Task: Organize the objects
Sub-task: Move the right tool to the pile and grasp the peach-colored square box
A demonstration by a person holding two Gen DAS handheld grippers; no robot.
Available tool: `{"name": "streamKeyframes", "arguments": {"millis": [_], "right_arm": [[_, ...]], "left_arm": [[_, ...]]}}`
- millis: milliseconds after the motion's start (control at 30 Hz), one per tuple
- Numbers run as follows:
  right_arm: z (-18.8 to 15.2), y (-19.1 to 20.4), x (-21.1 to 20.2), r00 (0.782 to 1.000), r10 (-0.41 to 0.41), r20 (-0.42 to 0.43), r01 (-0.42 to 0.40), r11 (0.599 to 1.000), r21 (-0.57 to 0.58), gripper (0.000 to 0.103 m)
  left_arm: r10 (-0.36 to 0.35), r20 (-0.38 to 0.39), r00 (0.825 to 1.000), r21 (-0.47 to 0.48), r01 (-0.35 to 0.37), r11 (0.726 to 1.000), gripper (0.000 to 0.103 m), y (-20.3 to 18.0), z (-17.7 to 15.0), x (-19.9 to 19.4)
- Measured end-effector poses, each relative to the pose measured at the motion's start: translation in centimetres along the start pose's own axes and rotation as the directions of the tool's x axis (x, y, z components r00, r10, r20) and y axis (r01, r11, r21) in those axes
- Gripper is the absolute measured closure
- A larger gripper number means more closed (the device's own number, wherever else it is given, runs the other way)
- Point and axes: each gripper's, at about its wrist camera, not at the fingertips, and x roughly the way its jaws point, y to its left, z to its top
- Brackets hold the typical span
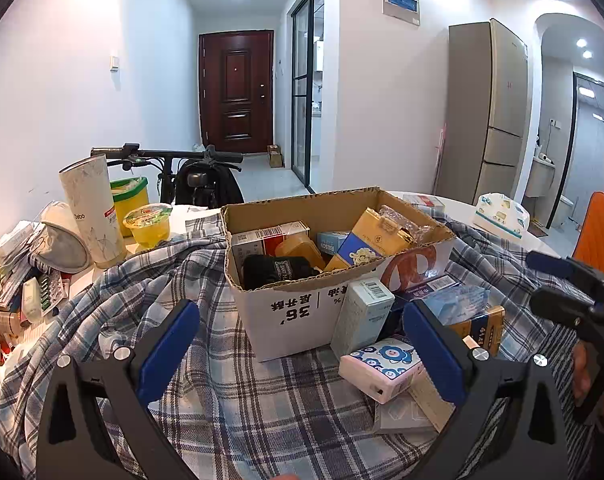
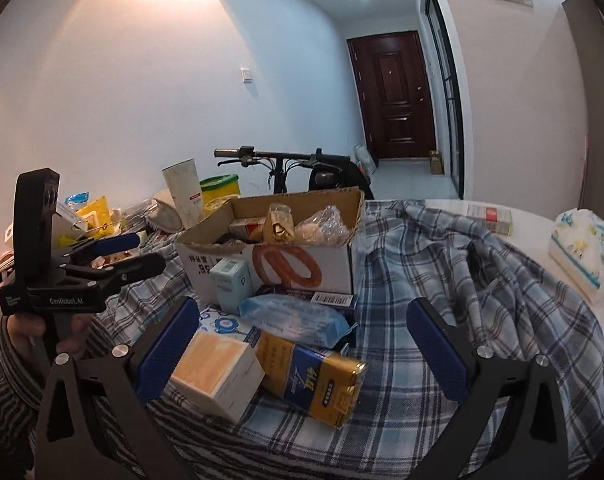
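An open cardboard box [image 1: 302, 304] stands on a plaid cloth [image 1: 229, 392] and holds a yellow-blue pack [image 1: 366, 240], a red-white pack and a black item [image 1: 277, 268]. Loose beside it lie a white-teal box [image 1: 362, 316] and a white packet with blue cartoon faces [image 1: 382, 364]. My left gripper [image 1: 302, 348] is open just in front of the box, holding nothing. My right gripper [image 2: 304, 350] is open above a cream box [image 2: 217, 372], a yellow-blue carton [image 2: 314, 372] and a blue plastic packet [image 2: 293, 316]. The cream box lies next to its left pad.
At the left are a white tumbler [image 1: 93, 212], a green-lidded tub [image 1: 129, 200], a jelly cup [image 1: 147, 224] and a heap of packets [image 1: 17, 280]. A tissue pack [image 2: 582, 252] lies at the right on the white table. Behind stand a bicycle handlebar [image 1: 169, 155] and a fridge [image 1: 486, 112].
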Motion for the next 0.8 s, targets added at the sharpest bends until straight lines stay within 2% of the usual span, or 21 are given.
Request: {"name": "streamKeyframes", "arguments": {"millis": [200,333,433,667,800], "right_arm": [[-0.7,0.7,1.3,0.997,0.026,-0.073,-0.028,0.999,-0.032,0.0],[-1.2,2.9,1.5,0.989,0.111,-0.101,-0.121,0.988,-0.099,0.0],[-1.8,4.8,1.9,0.972,0.184,-0.144,-0.207,0.965,-0.163,0.0],[-3.5,6.9,5.1,0.959,0.079,-0.274,-0.152,0.954,-0.26,0.0],[-4.2,7.4,6.2,0.947,0.056,-0.318,-0.153,0.945,-0.29,0.0]], "left_arm": [[0.004,-0.007,1.0,-0.021,-0.004,1.0,0.0,0.4,0.0,0.1],[0.004,-0.016,1.0,-0.022,-0.005,1.0,0.0,0.5,-0.1,0.3],[0.005,-0.014,1.0,-0.022,-0.006,1.0,0.0,0.4,-0.1,0.3],[0.007,-0.02,1.0,-0.019,-0.007,1.0,0.0,0.4,-0.1,0.4],[0.012,-0.029,1.0,-0.013,-0.012,1.0,0.0,0.4,-0.2,0.5]]}}
